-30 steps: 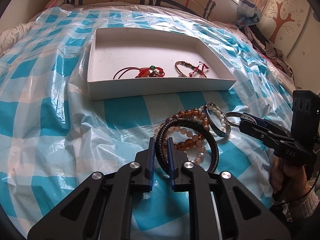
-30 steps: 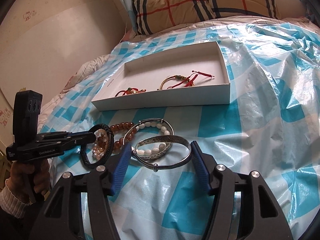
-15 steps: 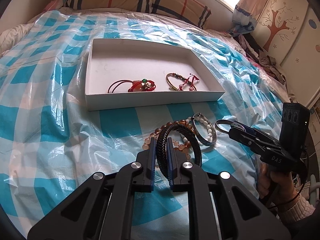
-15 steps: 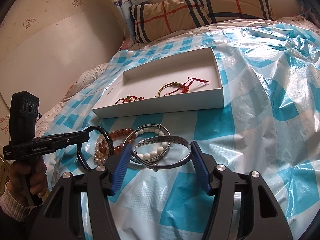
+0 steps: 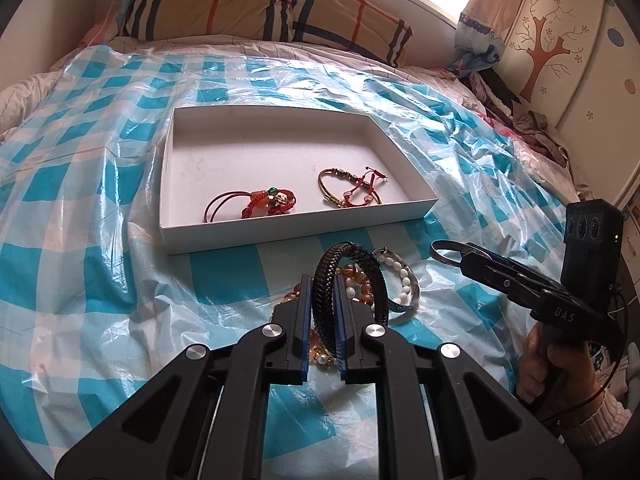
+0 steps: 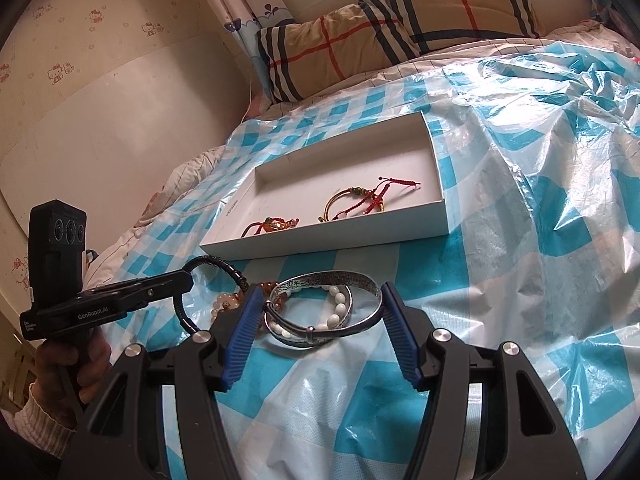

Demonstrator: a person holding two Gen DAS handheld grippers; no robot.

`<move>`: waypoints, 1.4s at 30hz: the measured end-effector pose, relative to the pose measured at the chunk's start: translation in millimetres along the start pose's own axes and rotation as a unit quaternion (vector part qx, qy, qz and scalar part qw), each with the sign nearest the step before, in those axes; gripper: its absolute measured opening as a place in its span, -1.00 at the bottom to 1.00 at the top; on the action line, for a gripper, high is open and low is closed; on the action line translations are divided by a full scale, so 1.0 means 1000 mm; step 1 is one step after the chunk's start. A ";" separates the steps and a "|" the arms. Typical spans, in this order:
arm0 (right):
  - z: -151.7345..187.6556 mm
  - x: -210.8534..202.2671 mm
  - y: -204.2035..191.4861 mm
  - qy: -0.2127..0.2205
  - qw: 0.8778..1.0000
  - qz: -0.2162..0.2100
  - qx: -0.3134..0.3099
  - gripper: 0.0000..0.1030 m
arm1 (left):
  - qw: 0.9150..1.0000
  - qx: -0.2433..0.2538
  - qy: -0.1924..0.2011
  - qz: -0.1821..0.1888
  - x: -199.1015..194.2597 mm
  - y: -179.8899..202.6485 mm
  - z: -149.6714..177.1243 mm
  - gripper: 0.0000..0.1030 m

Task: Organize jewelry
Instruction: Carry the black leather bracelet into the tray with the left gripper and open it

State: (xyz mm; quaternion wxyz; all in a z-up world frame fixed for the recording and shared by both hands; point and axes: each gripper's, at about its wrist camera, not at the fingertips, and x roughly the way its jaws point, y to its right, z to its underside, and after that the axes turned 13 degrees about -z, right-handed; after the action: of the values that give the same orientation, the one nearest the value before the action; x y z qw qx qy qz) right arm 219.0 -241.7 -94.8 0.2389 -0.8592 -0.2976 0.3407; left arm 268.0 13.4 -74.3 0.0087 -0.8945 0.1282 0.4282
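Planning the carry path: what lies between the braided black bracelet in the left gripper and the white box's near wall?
Only bare blue-checked plastic sheet, seen in the left wrist view, lies between the braided black bracelet and the white box.

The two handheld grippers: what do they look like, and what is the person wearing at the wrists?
Both are black pistol-grip tools with blue ribbed pads and silver pivot screws. The left gripper carries white "GenRobot.AI" lettering and an upright black box with three round lenses. The right gripper reads "DAS", with the same box and thin dark cables by the handle. Each wrist shows a cream ribbed knit cuff.
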 end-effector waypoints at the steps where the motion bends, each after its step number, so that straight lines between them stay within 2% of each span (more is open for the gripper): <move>1: -0.002 0.000 -0.002 0.003 1.000 -0.001 -0.001 0.14 | 1.000 0.001 0.002 0.000 -0.001 0.000 -0.001 -0.82; 15: -0.020 0.005 -0.011 0.020 1.000 -0.010 -0.017 0.14 | 0.999 0.016 0.032 -0.012 -0.006 0.011 -0.018 -0.82; 29: -0.052 0.029 -0.015 0.039 0.998 -0.015 -0.038 0.15 | 0.998 -0.012 0.064 -0.013 0.005 0.003 -0.060 -0.82; 42: -0.065 0.051 -0.008 0.034 0.998 -0.009 -0.042 0.15 | 0.997 -0.036 0.064 -0.010 0.028 -0.004 -0.074 -0.82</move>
State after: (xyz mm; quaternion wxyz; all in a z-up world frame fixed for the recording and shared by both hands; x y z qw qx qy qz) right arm 294.1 -215.3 -70.4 0.2155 -0.8769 -0.3112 0.2962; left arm 342.5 1.3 -49.5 -0.0273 -0.9209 0.1044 0.3747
